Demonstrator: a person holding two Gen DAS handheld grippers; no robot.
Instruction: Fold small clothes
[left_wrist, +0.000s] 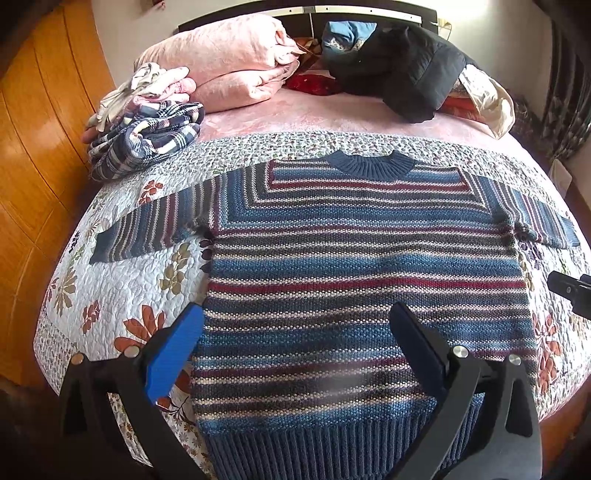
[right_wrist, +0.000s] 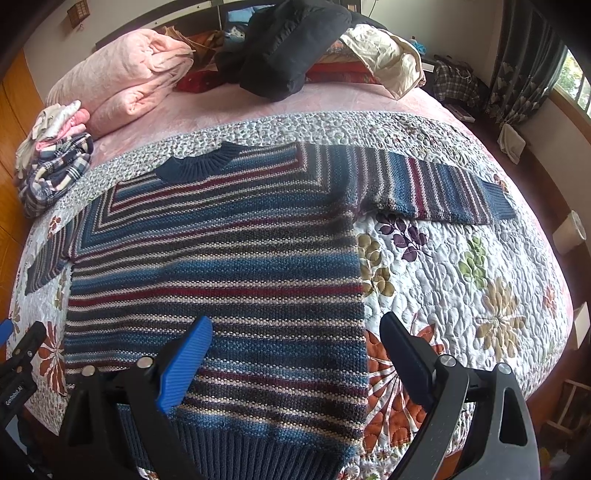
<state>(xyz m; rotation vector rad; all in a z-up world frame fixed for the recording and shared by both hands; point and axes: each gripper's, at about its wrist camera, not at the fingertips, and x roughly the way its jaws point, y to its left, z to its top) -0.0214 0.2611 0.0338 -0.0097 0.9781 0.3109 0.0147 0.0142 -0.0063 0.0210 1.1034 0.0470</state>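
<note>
- The striped sweater (left_wrist: 354, 266) lies flat and face up on the floral quilt (left_wrist: 122, 280) of the bed, both sleeves spread out to the sides, ribbed hem nearest the cameras
- The left gripper (left_wrist: 295, 325) hangs above the sweater's lower left part, fingers spread wide, holding nothing
- The right gripper (right_wrist: 295, 332) hangs over the sweater's right edge, fingers likewise apart and empty
- A plaid garment (left_wrist: 147, 140) and pink bedding (left_wrist: 229, 62) sit well behind, near the headboard

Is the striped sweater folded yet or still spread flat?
Spread flat: the striped sweater lies open on the quilt, both sleeves stretched outward, nothing folded.
</note>
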